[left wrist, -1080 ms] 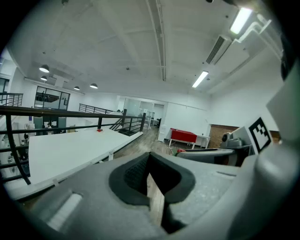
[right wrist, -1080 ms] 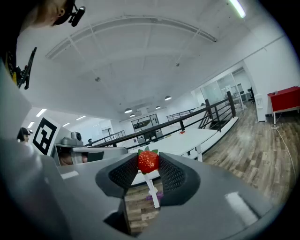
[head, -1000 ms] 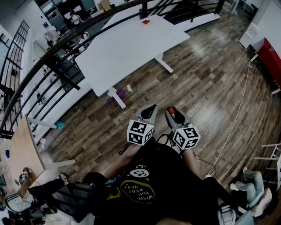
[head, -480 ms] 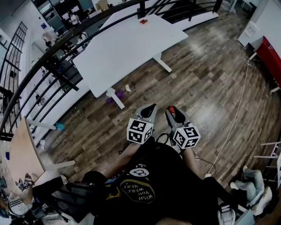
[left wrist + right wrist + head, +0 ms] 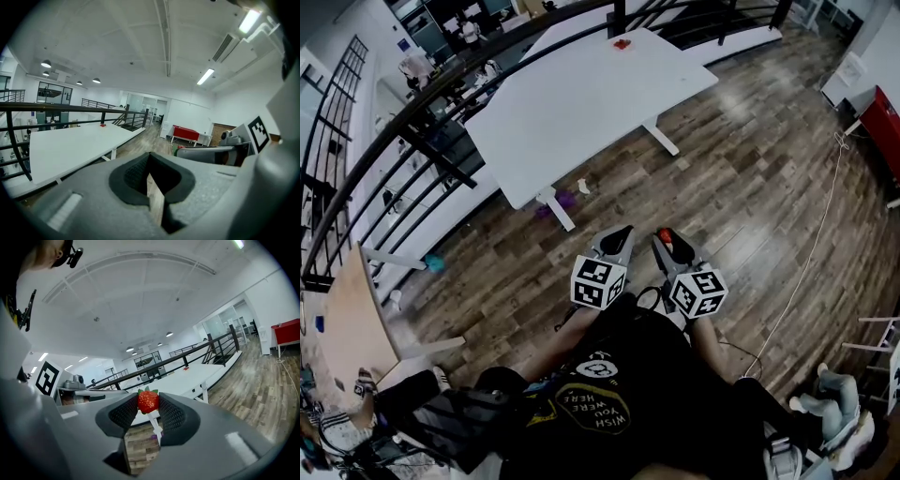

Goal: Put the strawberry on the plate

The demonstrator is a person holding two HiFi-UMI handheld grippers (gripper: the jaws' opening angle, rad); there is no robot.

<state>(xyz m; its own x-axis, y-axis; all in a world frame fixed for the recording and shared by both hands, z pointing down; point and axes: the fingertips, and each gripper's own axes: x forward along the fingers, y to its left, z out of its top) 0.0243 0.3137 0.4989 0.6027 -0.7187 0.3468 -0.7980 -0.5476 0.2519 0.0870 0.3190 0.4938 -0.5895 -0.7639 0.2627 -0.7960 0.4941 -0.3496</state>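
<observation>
Right gripper view, nearest first: the strawberry (image 5: 148, 401) is pinched between the dark ribbed pads (image 5: 171, 416) of the right gripper (image 5: 148, 405), leaves up, caught only at the very tips. In the head view both tools are held close to the person's chest, side by side, and the left gripper (image 5: 624, 231) has its jaws drawn together with nothing between them.

Below and beyond them lies the wooden floor (image 5: 750, 169), with a white cable (image 5: 811, 253) trailing on the right and some purple scraps (image 5: 562, 200) by the near leg of the white table (image 5: 581, 94). The table is well apart from the grippers. At its far end sits a small red thing (image 5: 622, 43); it is too small to tell whether that is the plate.

The task is probably at the carrying stage. The risks I judge are these: the fruit, held so far out on the pads, may slip or be squashed on the walk over, and the cable or scraps could catch a foot.
</observation>
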